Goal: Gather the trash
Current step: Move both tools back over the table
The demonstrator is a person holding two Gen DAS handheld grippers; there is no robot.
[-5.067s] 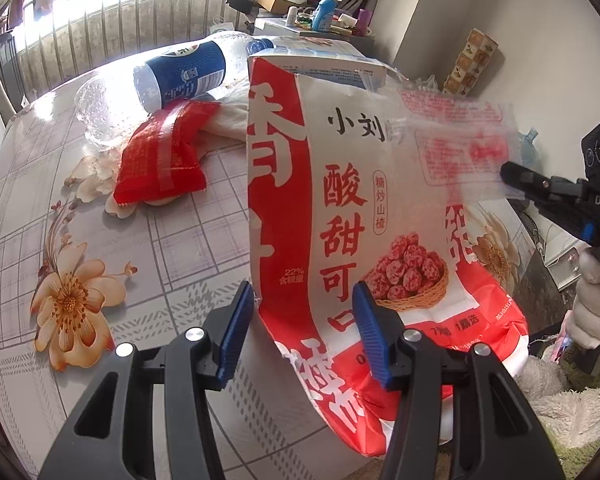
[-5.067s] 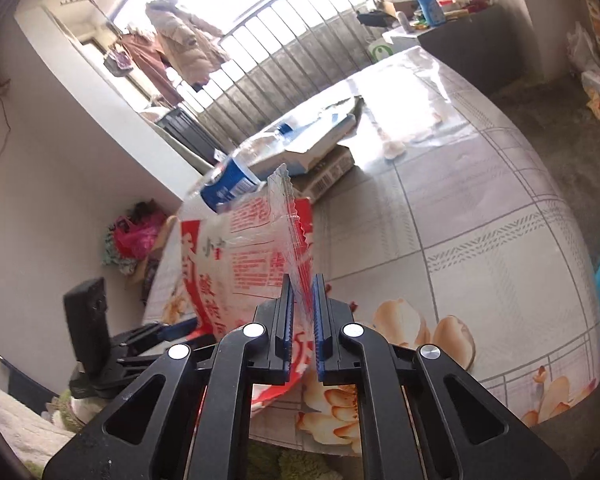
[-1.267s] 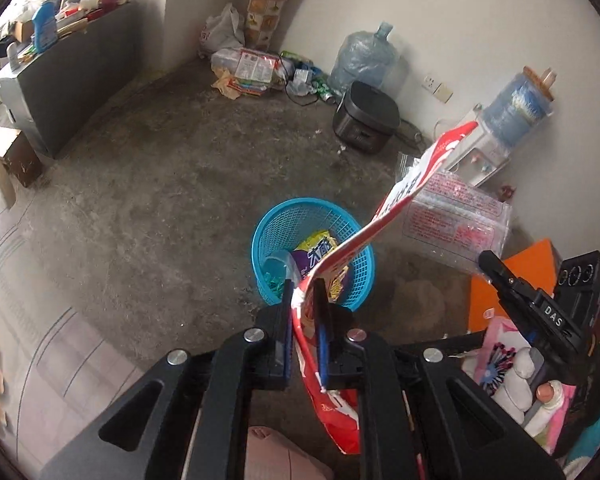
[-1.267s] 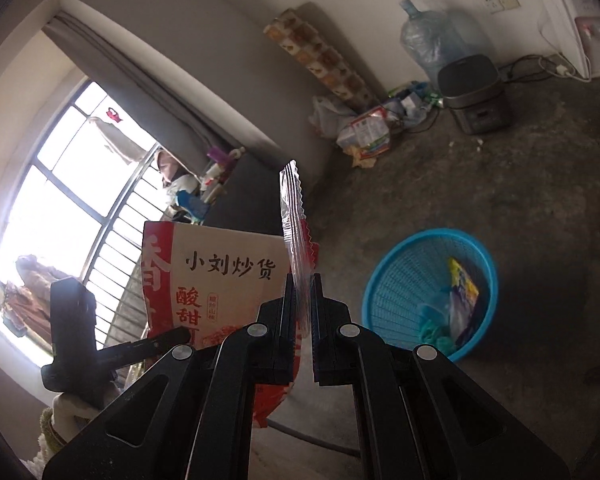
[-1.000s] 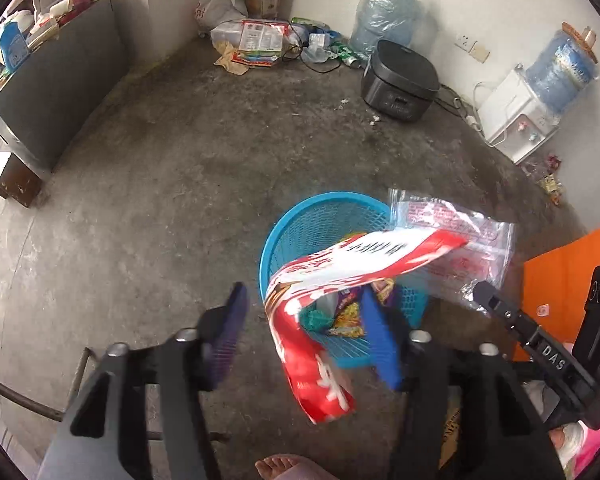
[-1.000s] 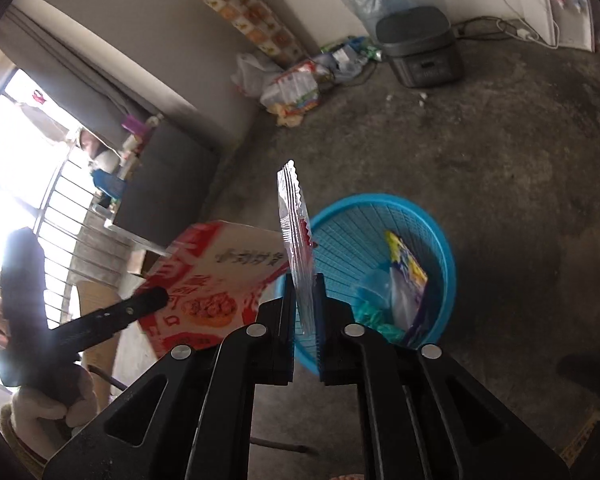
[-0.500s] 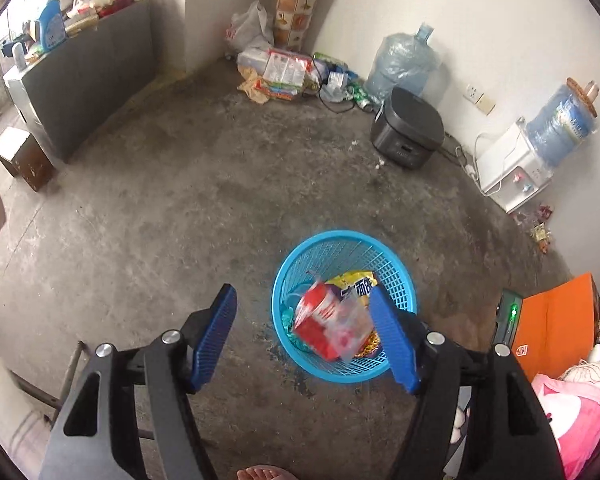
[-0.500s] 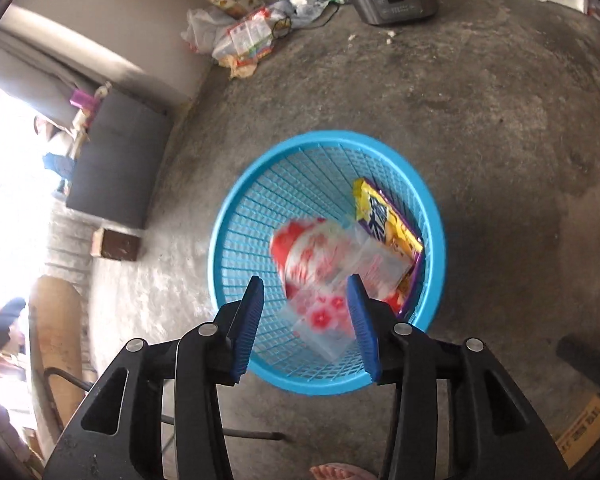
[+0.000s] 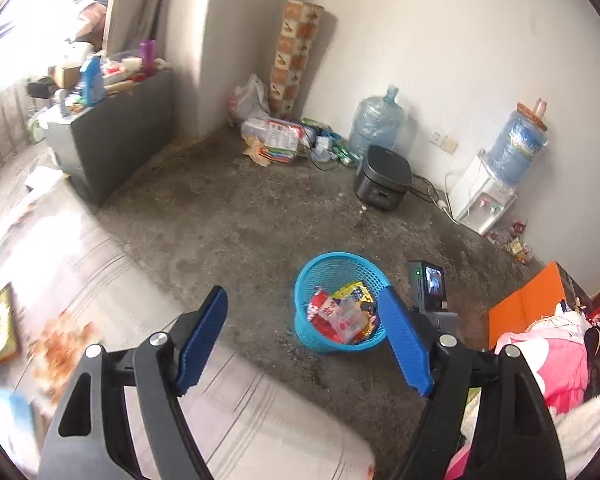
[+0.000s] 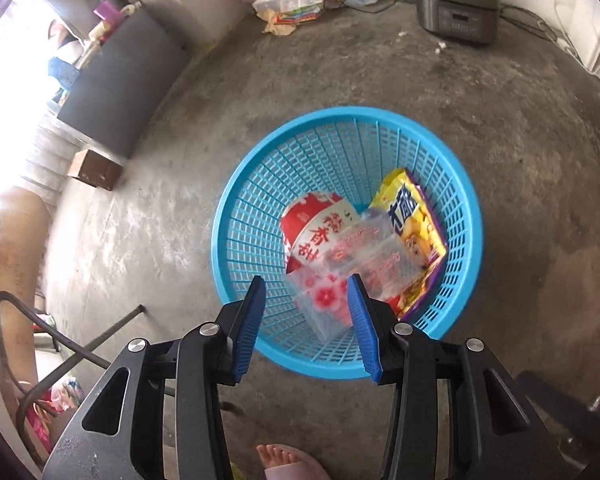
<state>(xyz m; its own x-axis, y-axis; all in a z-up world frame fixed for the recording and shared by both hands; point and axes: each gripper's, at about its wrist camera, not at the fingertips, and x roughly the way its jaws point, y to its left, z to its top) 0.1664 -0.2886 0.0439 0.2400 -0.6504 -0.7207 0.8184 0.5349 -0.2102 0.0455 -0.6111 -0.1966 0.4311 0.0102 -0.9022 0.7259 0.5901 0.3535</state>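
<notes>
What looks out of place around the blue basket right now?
Nothing around the blue basket itself: the red snack bag and yellow packet lie inside it. Loose wrappers are heaped against the far wall.

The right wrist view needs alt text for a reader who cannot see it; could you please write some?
An open, empty right gripper hangs over a blue mesh basket on a concrete floor. Inside lie a red and white snack bag, a clear wrapper and a yellow and purple packet.

You're in a lived-in home: rice cooker (image 9: 383, 178), water dispenser (image 9: 483, 200), concrete floor (image 9: 240, 220), cluttered cabinet (image 9: 112, 128).
</notes>
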